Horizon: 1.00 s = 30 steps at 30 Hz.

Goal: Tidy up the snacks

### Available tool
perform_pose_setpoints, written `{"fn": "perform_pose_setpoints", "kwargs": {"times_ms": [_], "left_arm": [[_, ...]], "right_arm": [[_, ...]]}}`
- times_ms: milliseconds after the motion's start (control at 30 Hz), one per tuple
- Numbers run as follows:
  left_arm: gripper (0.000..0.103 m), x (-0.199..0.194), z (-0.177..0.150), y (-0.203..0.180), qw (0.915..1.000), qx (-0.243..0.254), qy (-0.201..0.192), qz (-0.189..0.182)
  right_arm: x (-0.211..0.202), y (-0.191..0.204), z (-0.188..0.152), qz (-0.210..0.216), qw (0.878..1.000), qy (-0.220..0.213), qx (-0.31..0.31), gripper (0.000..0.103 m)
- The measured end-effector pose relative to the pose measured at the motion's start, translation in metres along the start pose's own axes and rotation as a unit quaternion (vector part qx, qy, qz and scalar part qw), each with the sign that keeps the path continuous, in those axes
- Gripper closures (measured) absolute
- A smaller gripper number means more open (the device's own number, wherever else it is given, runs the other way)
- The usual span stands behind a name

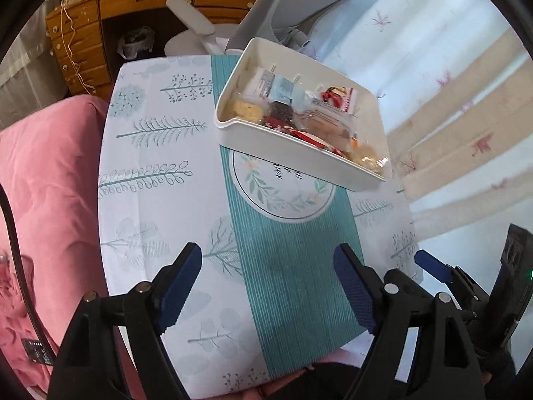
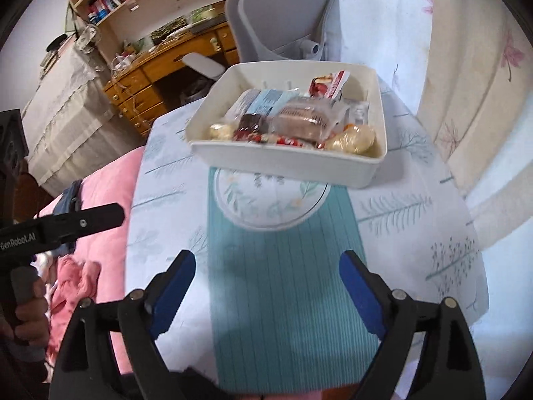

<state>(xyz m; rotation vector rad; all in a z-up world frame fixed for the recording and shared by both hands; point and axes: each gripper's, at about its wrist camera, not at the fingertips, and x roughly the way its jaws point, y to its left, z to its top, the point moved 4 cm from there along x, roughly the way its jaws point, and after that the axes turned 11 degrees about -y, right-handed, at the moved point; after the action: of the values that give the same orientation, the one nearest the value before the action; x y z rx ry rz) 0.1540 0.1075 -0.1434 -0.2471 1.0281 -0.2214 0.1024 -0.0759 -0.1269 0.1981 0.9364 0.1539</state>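
Note:
A white plastic bin (image 1: 293, 148) stands at the far end of the table, and several wrapped snacks (image 1: 299, 113) are piled inside it. The right wrist view shows the same bin (image 2: 283, 165) and the snacks (image 2: 293, 120): red wrappers, a pale blue packet, clear-wrapped cakes. My left gripper (image 1: 266, 253) hovers open over the teal runner, well short of the bin, with nothing between its blue pads. My right gripper (image 2: 268, 256) is open too and holds nothing, equally far from the bin. The two grippers sit side by side, so the right gripper's blue finger (image 1: 433, 266) shows in the left view.
The table (image 1: 150, 173) wears a white leaf-print cloth with a teal runner (image 2: 283, 283). A pink blanket (image 1: 50, 183) lies to its left. Behind the bin stand a grey office chair (image 2: 283, 16) and a wooden desk (image 1: 100, 16). Patterned fabric (image 1: 466, 116) lies to the right.

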Motion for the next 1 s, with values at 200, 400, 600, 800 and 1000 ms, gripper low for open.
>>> {"fn": "perform_pose_setpoints", "kwargs": {"times_ms": [200, 400, 600, 800, 1000], "left_arm": [[0.021, -0.027, -0.008, -0.018, 0.9985, -0.013, -0.040, 0.035], [0.017, -0.054, -0.026, -0.038, 0.9908, -0.071, -0.080, 0.083], [0.015, -0.068, -0.057, -0.075, 0.9890, -0.090, -0.078, 0.088], [0.001, -0.088, -0.064, -0.113, 0.9892, -0.063, -0.094, 0.093], [0.001, -0.107, -0.061, -0.133, 0.9886, -0.041, -0.103, 0.102]], "right_arm": [[0.006, 0.006, -0.003, 0.071, 0.997, 0.029, 0.000, 0.013], [-0.016, -0.010, -0.008, 0.108, 0.992, 0.038, -0.054, 0.012], [-0.041, -0.058, -0.018, 0.100, 0.991, 0.075, -0.041, 0.005], [-0.076, -0.077, -0.018, 0.096, 0.990, 0.096, -0.031, 0.005], [-0.115, -0.066, -0.009, 0.089, 0.991, 0.080, -0.054, 0.003]]}}
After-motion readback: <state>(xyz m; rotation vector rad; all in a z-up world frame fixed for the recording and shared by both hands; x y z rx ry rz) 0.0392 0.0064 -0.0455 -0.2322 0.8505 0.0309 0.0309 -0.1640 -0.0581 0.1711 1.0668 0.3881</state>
